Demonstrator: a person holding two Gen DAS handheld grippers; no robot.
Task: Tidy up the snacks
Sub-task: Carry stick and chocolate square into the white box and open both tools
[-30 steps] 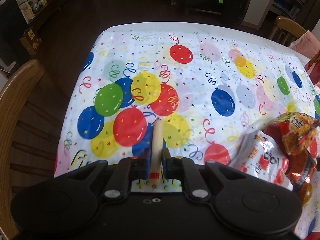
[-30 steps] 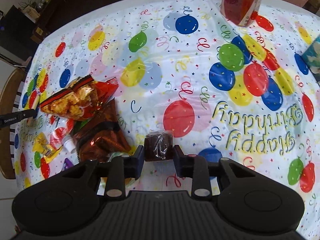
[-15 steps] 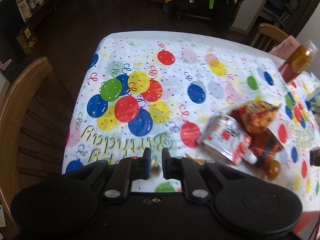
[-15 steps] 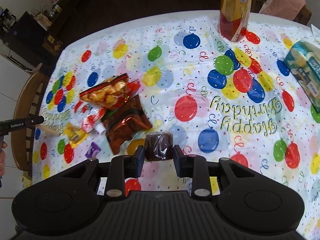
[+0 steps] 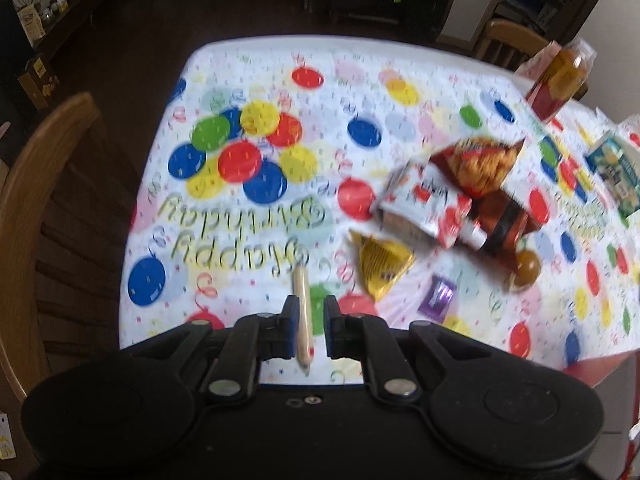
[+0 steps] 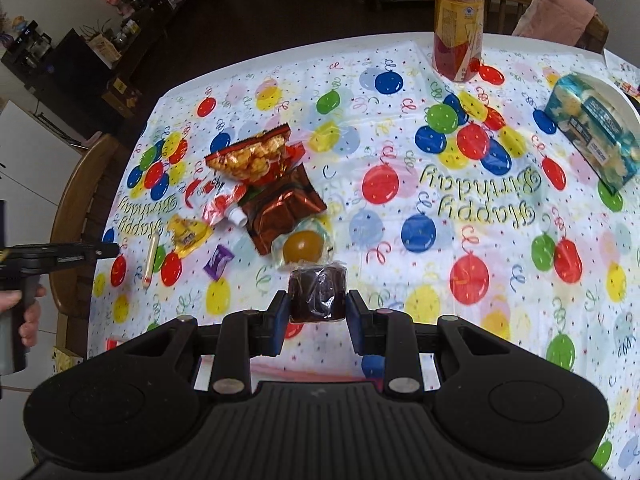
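"Happy Birthday" is printed on the balloon tablecloth (image 6: 400, 92). A dark wrapped cake (image 6: 318, 294) is clamped in the right gripper (image 6: 318, 312) above the snack pile (image 6: 264, 184). The left gripper (image 5: 308, 326) is parted narrowly, with a pale stick (image 5: 302, 312) seen between its jaws, lying on the cloth; package writing is unreadable.

The left gripper (image 5: 308, 330) hangs above the near edge of the balloon-print tablecloth (image 5: 360, 92), its 2 fingers parted. A pale snack stick (image 5: 302, 316) lies on the cloth between them, nearer the left finger; whether it touches that finger cannot be told. To the right lie a yellow packet (image 5: 380, 266) and a purple wrapper (image 5: 438, 296). Farther right sits a heap: a red-and-white pouch (image 5: 424, 208), a bag of orange snacks (image 5: 480, 160) and a brown foil bag (image 5: 504, 216). A juice bottle (image 5: 560, 80) stands at the far right. A wooden chair (image 5: 36, 184) is at the left.
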